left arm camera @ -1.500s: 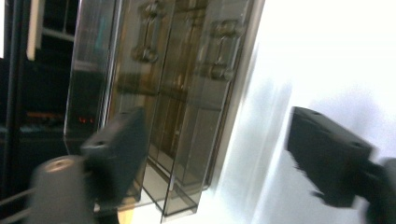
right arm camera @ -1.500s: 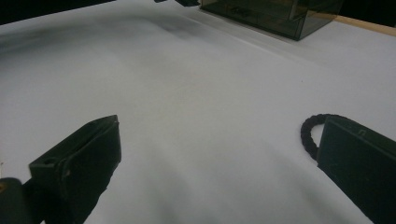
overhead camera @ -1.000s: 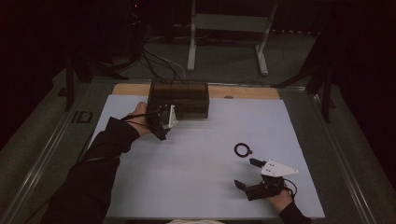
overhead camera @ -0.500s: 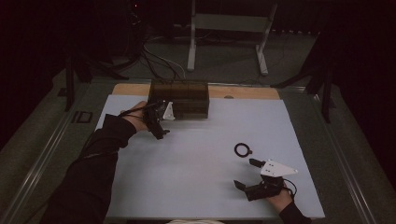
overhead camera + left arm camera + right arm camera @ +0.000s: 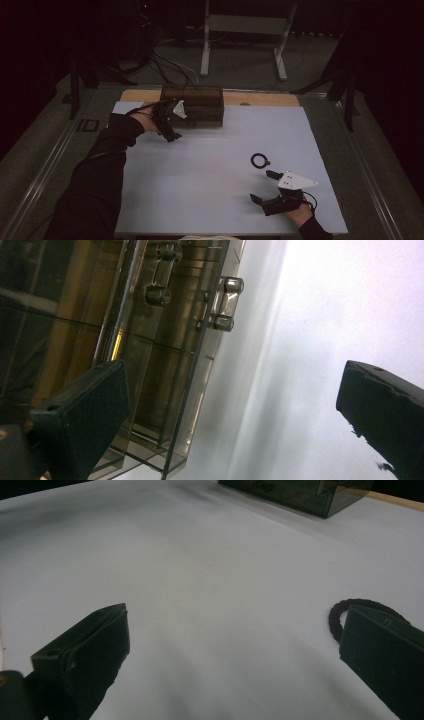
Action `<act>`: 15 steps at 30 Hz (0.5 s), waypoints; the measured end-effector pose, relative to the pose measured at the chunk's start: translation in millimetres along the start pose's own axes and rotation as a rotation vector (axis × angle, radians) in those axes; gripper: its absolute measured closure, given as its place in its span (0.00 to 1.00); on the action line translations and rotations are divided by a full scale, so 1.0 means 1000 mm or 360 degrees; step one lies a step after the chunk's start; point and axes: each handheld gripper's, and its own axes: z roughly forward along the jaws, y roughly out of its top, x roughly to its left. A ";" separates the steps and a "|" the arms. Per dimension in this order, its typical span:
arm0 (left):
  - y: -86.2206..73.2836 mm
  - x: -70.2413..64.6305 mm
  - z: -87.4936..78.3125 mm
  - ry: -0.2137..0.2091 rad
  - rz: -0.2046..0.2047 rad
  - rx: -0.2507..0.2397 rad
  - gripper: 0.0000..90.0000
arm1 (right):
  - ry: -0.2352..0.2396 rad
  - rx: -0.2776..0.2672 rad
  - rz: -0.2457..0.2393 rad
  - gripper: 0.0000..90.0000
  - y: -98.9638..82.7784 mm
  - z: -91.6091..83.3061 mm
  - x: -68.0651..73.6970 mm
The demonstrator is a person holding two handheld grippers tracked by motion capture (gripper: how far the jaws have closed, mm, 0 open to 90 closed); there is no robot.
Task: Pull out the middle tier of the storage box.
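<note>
A dark see-through drawer box (image 5: 192,106) stands at the back of the white mat. My left gripper (image 5: 169,123) is open at its front left corner. In the left gripper view the box (image 5: 150,340) with its clear drawer handles (image 5: 226,303) lies just ahead of the open jaws (image 5: 235,410), one finger (image 5: 87,412) in front of the box face. A black ring-shaped band (image 5: 260,160) lies flat on the mat. My right gripper (image 5: 262,186) rests open just in front of it. In the right gripper view (image 5: 235,645) the band (image 5: 340,614) peeks out beside the right finger (image 5: 387,650).
The white mat (image 5: 210,190) covers the table, with a wooden strip (image 5: 260,99) behind the box. A metal stand (image 5: 240,30) and cables (image 5: 165,65) are on the floor beyond the table. A metal rail (image 5: 45,170) runs along the left side.
My left gripper has drifted slightly back and closer to the box's front left corner. The right gripper and the band have stayed put.
</note>
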 end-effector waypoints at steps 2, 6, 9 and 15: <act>0.000 0.004 0.000 -0.0001 -0.0005 -0.0005 0.03 | 0.0001 0.0000 0.0002 0.00 0.000 0.000 0.000; 0.000 0.007 0.000 -0.0015 -0.0019 -0.0024 0.23 | 0.0002 0.0000 0.0006 0.00 0.000 -0.001 0.000; -0.001 0.005 0.002 0.0023 0.0052 -0.0008 0.29 | 0.0003 0.0000 0.0005 0.00 0.000 0.000 0.000; -0.001 0.007 0.008 0.0051 0.0153 0.0033 0.52 | 0.0007 0.0000 0.0006 0.00 0.000 0.000 0.000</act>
